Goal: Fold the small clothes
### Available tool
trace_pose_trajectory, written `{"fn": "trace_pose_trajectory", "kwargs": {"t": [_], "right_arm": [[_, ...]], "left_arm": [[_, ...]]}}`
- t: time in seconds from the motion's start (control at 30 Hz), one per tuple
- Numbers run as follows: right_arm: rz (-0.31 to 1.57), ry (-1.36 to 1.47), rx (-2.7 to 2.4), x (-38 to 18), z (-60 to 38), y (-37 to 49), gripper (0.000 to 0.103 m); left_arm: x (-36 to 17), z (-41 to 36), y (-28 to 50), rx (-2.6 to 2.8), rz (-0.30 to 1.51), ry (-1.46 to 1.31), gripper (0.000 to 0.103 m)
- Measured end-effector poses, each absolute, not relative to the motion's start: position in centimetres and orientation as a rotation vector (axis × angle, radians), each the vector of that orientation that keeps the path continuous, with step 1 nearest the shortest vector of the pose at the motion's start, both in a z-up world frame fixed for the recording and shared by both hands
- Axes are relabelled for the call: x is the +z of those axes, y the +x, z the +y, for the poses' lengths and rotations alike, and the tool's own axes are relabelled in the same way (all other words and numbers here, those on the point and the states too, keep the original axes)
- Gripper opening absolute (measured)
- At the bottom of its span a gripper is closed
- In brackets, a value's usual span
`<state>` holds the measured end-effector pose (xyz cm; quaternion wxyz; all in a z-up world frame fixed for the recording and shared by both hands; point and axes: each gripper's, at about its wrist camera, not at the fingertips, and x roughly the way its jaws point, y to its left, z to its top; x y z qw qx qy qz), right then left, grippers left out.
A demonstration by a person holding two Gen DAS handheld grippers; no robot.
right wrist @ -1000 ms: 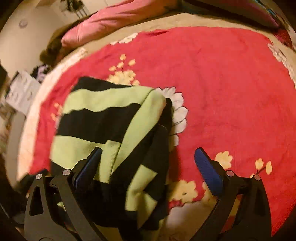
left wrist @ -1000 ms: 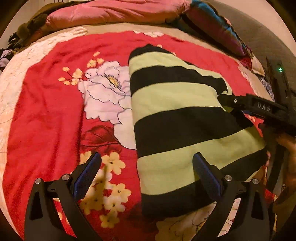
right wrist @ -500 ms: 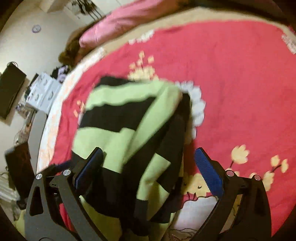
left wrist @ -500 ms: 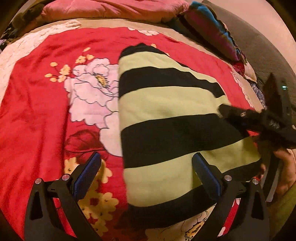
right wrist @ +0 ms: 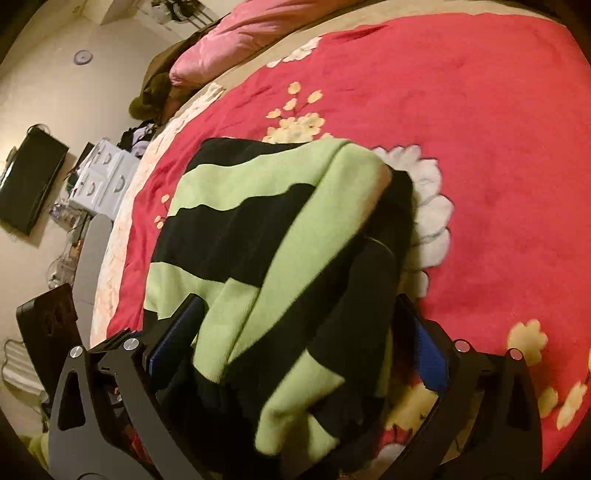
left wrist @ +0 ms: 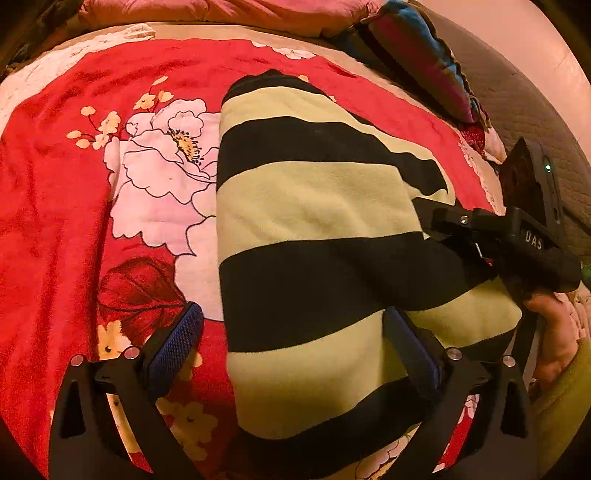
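A green-and-black striped garment [left wrist: 317, 236] lies folded lengthwise on a red floral bedspread [left wrist: 48, 192]. My left gripper [left wrist: 295, 343] is open, its fingers astride the garment's near left edge. My right gripper [right wrist: 295, 332] is open, with the garment's bunched near end [right wrist: 295, 277] lying between its fingers. In the left wrist view the right gripper [left wrist: 491, 236] shows at the garment's right edge, held by a hand [left wrist: 554, 332].
Pink pillows [left wrist: 221, 11] and a dark patterned cushion [left wrist: 417, 59] lie at the head of the bed. A white drawer unit [right wrist: 99, 181] and a black screen [right wrist: 29, 177] stand beyond the bed's left side.
Both grippers have stayed open. The left gripper moved closer over the garment's near edge. The right gripper moved forward, so the garment's end now lies between its fingers.
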<state>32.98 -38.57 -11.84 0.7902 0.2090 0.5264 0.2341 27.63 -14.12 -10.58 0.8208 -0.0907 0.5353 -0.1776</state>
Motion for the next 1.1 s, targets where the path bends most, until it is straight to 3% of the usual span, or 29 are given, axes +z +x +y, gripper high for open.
{"fn": "trace_pose_trajectory", "kwargs": {"t": [0.03, 0.17, 0.37, 1.1], "right_arm": [[1.132, 0.451, 0.515, -11.8, -38.4, 33.0, 0.083], [1.096, 0.452, 0.548, -10.9, -37.9, 32.5, 0.07], [1.036, 0.464, 0.568, -8.8, -37.3, 31.0, 0.067], [1.016, 0.428, 0.606, -5.9, -30.0, 26.2, 0.066]], "left_arm": [[-10.6, -14.1, 27.6, -0.394, 1.139, -0.215, 0.078], [-10.1, -14.6, 27.3, -0.397, 1.122, -0.203, 0.068], [-8.8, -13.5, 26.7, -0.397, 1.107, -0.246, 0.052], [-4.6, -6.9, 21.8, -0.344, 1.043, -0.284, 0.052]]}}
